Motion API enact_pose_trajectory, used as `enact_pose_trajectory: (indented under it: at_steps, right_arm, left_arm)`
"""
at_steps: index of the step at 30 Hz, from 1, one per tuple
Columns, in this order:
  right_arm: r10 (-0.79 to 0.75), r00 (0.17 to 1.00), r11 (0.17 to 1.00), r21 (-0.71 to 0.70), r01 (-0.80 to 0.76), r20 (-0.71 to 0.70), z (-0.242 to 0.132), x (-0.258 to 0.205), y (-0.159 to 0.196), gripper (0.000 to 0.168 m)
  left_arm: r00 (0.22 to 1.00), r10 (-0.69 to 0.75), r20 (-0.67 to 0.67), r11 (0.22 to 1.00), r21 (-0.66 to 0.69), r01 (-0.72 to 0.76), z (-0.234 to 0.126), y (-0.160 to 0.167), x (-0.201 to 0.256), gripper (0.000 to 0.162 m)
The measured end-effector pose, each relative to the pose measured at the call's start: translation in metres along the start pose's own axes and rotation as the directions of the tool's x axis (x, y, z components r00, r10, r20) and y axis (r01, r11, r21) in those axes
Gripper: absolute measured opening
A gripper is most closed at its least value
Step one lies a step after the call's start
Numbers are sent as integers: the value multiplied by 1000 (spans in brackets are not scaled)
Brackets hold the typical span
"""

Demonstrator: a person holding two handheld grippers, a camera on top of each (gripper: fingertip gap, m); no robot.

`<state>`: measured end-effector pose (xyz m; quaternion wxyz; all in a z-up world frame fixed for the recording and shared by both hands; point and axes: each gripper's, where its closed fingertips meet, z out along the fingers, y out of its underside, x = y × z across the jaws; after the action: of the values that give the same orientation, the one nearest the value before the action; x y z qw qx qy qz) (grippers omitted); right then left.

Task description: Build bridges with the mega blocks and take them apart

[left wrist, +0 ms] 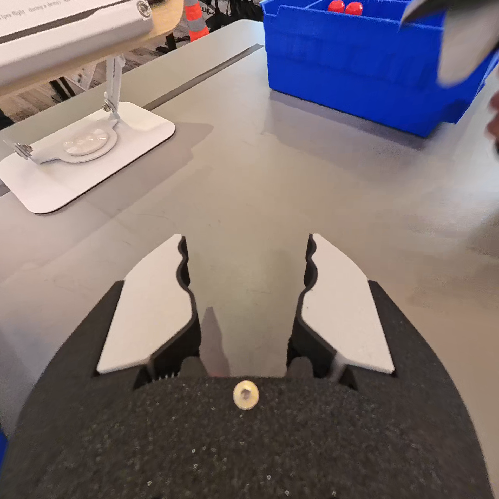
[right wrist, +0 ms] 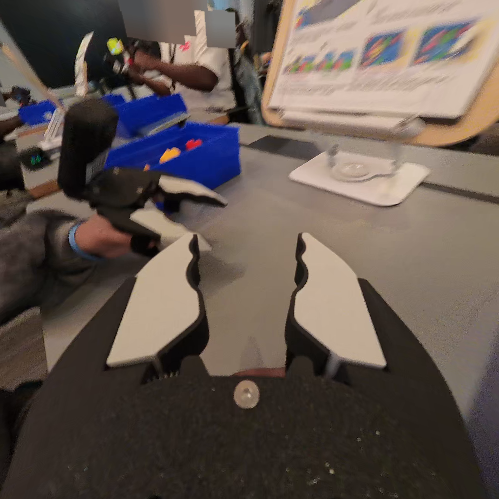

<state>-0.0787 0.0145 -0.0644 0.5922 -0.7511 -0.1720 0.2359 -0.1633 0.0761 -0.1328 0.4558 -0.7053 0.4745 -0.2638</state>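
Both tongs (left wrist: pixel 247 237) (right wrist: pixel 246 236) gape empty over grey table (left wrist: pixel 270 189); blocks (left wrist: pixel 345 7) lie in blue bin (left wrist: pixel 351 59) beyond.

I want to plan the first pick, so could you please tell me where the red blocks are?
In the left wrist view, the red blocks sit inside the blue bin at the table's far right, top of frame.
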Motion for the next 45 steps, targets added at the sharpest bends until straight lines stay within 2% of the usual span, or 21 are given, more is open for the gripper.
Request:
enact_pose_trajectory:
  at_steps: [3,8,11,14,17,20,22,25,27,31,33,36,40,43,45]
  right_arm:
    - [-78,997,994,-73,78,3,19,-17,36,71]
    - [-181,982,983,-36,179,-54,15,-10,40,67]
    - [-151,988,988,-42,149,-42,14,-8,45,65]
    - [-100,995,994,-44,100,-14,15,-7,48,64]
    - [-49,999,998,-36,49,11,14,-4,48,64]
    - [-4,999,1000,-22,5,36,13,-2,47,62]
    - [15,999,1000,-28,-14,45,13,-1,47,62]
    - [21,998,999,-32,-19,55,15,-2,47,60]
    - [16,998,999,-42,-13,58,18,-3,48,60]
    - [-14,999,999,-47,17,52,18,-5,49,58]
    - [-28,999,999,-45,30,46,17,-6,49,57]
    - [-35,999,998,-41,37,41,15,-6,49,57]
    - [-40,998,998,-40,42,47,15,-8,49,57]
    - [-54,997,998,-40,56,48,16,-9,49,56]
    - [-65,997,997,-37,67,50,17,-10,48,56]
  left_arm:
    - [1000,-2,-9,1000,-9,2,1,3,7,83]
    - [1000,16,-4,999,-30,-16,-3,5,19,83]
    - [999,-25,-44,1000,-18,24,-22,-9,28,83]
    - [998,-38,-57,999,8,38,-68,-27,26,82]
    - [997,18,80,1000,15,-20,-131,-32,-13,76]
    - [981,26,191,995,-97,-7,-180,-12,-67,73]
    - [973,68,219,978,-207,-22,-194,9,-100,70]
    - [964,153,219,928,-366,-64,-186,41,-143,68]
    - [976,120,181,900,-436,-30,-166,60,-160,68]
    - [991,52,124,840,-542,24,-131,88,-170,66]
    - [991,52,123,825,-565,26,-124,96,-171,45]
    - [986,69,150,818,-575,30,-127,96,-173,45]
    - [965,118,236,829,-558,35,-151,75,-185,45]
    - [932,162,323,871,-490,18,-172,21,-191,45]
    - [929,159,334,913,-408,-9,-172,-24,-178,45]
